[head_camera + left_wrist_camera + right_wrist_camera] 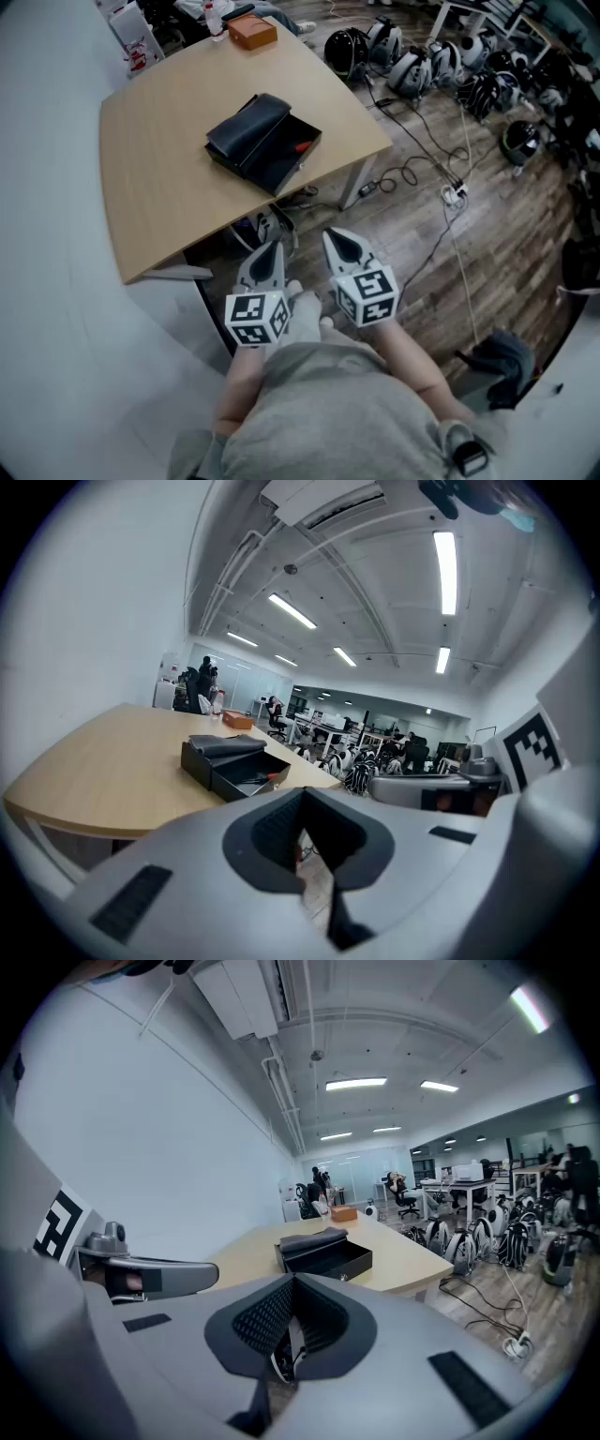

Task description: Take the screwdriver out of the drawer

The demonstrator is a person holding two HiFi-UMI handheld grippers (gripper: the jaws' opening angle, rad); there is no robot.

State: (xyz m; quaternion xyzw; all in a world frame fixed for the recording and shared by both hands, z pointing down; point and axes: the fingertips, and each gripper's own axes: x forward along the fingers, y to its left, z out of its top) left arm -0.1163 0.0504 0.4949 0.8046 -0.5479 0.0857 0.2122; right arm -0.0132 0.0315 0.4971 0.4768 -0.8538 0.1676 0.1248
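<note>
Left gripper [272,247] first: we hold it close to the body with its jaws pressed together and nothing between them. Just beside it, the right gripper [339,236] is closed and empty too. Both point slightly downward and hang over the floor, well apart from the table [159,202].

On that table sits a black case [246,127] with its drawer [281,161] pulled out toward the right. The screwdriver [302,146] lies inside, its red handle showing near the drawer's far right corner.

We judge the reach has not begun. To do it well, we should step in to the table, spread one gripper's jaws before it enters the drawer, come down over the red handle, and close across it. The empty gripper could steady the case so that it does not slide.
</note>
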